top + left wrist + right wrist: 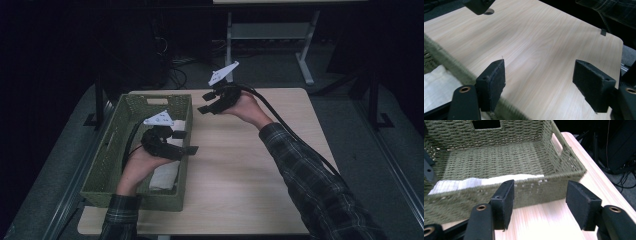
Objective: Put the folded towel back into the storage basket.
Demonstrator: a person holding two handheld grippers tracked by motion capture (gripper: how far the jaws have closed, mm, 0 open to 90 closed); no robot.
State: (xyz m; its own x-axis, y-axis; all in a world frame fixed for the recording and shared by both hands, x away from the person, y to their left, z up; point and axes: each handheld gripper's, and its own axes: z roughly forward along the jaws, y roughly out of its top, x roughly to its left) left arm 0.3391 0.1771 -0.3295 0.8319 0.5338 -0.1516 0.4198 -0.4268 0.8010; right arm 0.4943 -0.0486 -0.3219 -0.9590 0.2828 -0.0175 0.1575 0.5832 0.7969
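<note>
A green woven basket [107, 150] stands on the left part of the light wooden table [240, 175]. A folded white cloth [165, 172] lies along its right inner wall. My left gripper [186, 141] hovers over the basket's right rim, open, with nothing between its pads. In the left gripper view the jaws [539, 72] frame bare table, with the rim [451, 65] and cloth [436, 85] at lower left. My right gripper [204, 101] hangs above the table near the basket's far right corner, open and empty. The right gripper view looks between its jaws [540, 192] at the basket wall [544, 187] and the cloth [486, 180].
The basket has handle cut-outs [486, 123] in its walls. Behind the table stands a white desk frame [305, 60], and cables [175, 75] lie on the dark floor. The table's right edge [320, 135] drops to grey carpet.
</note>
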